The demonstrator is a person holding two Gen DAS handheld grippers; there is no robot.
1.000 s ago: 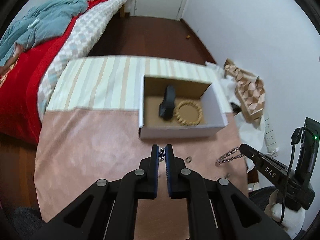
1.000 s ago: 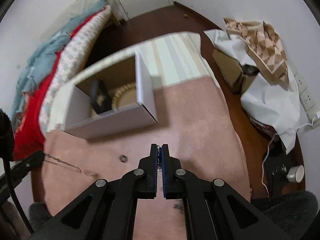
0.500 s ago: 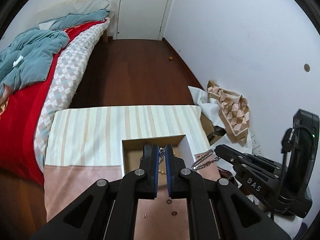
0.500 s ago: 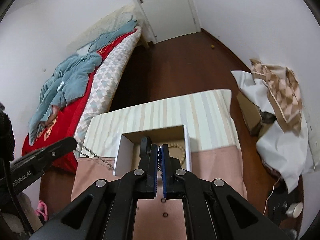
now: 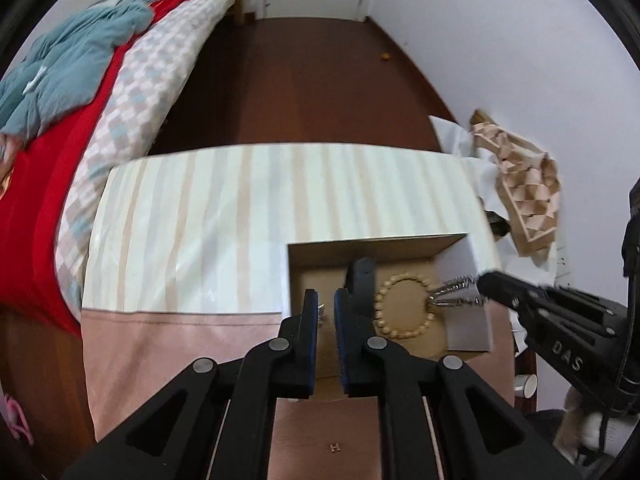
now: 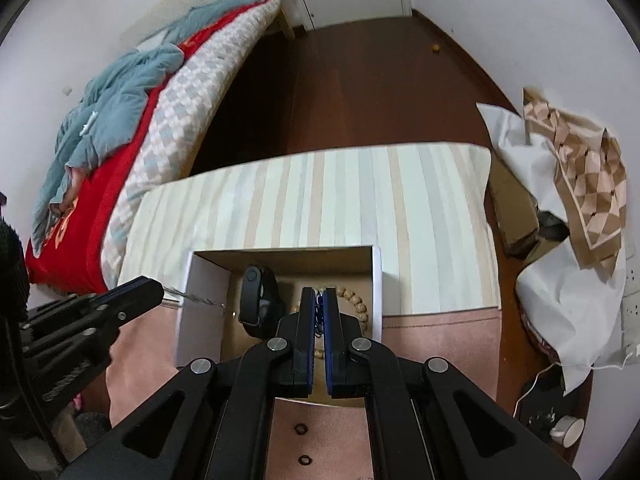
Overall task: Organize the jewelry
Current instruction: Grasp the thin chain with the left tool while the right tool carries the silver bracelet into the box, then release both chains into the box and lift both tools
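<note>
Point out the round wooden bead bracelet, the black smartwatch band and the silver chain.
Round wooden bead bracelet [image 5: 405,331]: left wrist view, near arc of beads.
Black smartwatch band [image 6: 256,300]: right wrist view, middle of strap.
Silver chain [image 5: 456,291]: left wrist view, doubled links.

Silver chain [image 5: 456,291] stretched over open box [image 5: 468,328]; beaded bracelet [image 5: 404,306], black band [image 6: 258,300], apparently watch, inside.

Your left gripper [image 5: 326,304] and right gripper [image 6: 319,300] both hang above the near half of the table, each with jaws pinched on an end of the chain [image 5: 456,291].
</note>
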